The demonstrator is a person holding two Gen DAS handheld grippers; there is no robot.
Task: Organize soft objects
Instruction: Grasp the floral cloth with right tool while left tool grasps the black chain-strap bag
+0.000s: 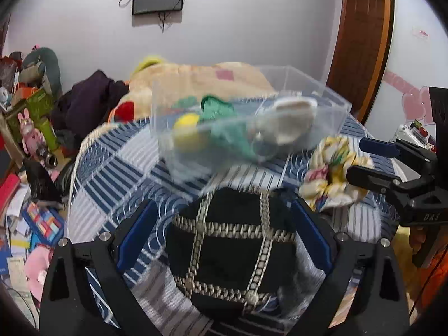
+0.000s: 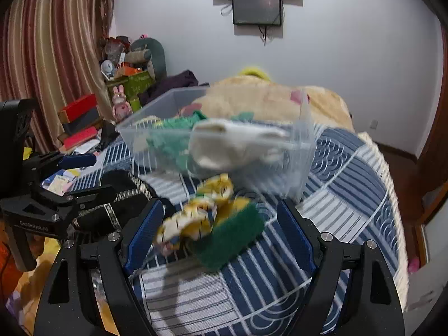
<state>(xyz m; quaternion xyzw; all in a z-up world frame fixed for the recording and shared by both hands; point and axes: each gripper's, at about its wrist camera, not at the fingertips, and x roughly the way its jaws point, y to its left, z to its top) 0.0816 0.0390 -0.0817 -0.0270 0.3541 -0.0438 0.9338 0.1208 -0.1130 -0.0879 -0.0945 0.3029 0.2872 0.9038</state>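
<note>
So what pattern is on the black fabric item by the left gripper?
Black fabric item: a silvery woven-braid lattice crossing it, clearest in the left wrist view.

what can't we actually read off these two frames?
- Bin contents: motion blur in both views; the green, yellow and white items can't be identified.
- Black cloth: its near edge is hidden behind the left gripper.
- Scrunchie and sponge, right wrist view: smeared, so contact with the right gripper is unclear.
- Floor clutter, left wrist view: too small and distorted.
</note>
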